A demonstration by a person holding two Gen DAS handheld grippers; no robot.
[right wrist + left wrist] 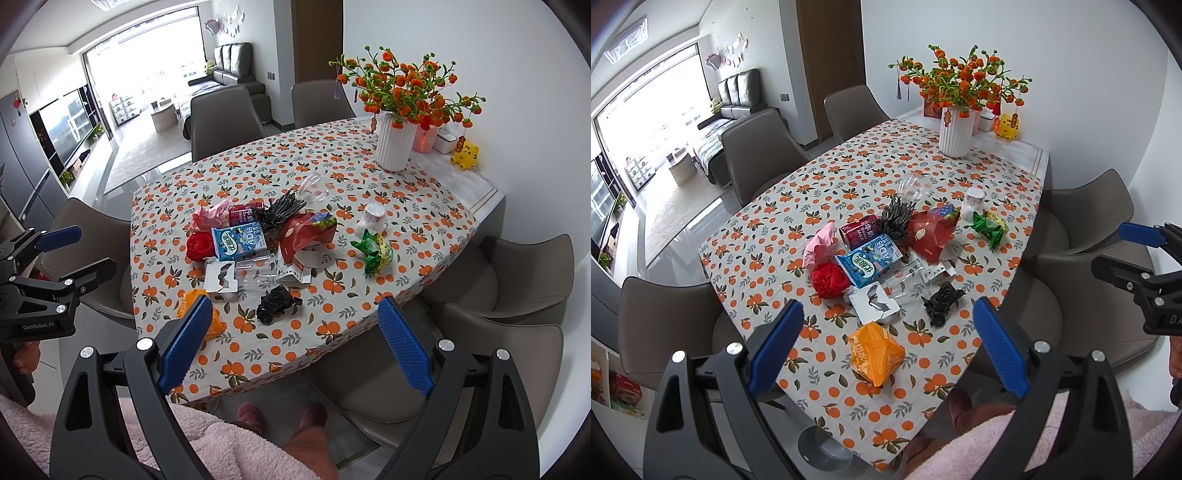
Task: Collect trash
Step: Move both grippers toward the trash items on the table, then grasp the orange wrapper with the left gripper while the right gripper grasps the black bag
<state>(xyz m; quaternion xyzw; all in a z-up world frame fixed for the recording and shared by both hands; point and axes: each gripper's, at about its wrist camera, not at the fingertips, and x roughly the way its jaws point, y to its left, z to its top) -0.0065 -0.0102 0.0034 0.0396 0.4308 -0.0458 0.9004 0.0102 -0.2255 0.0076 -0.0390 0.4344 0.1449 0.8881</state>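
Left wrist view: the left hand-held gripper (888,343) hovers wide open and empty over the near edge of the tabletop (798,206), an orange bag (875,354) between its fingers. The right hand-held gripper (295,339) is likewise spread and empty. Beyond lie a black bag (942,302), white tray (873,302), clear cup (908,280), blue carton (868,264), red can (858,230), red bag (932,232) and green wrapper (990,225). Nothing appears collected yet; no bin is visible. A vase (955,133) stands farthest back.
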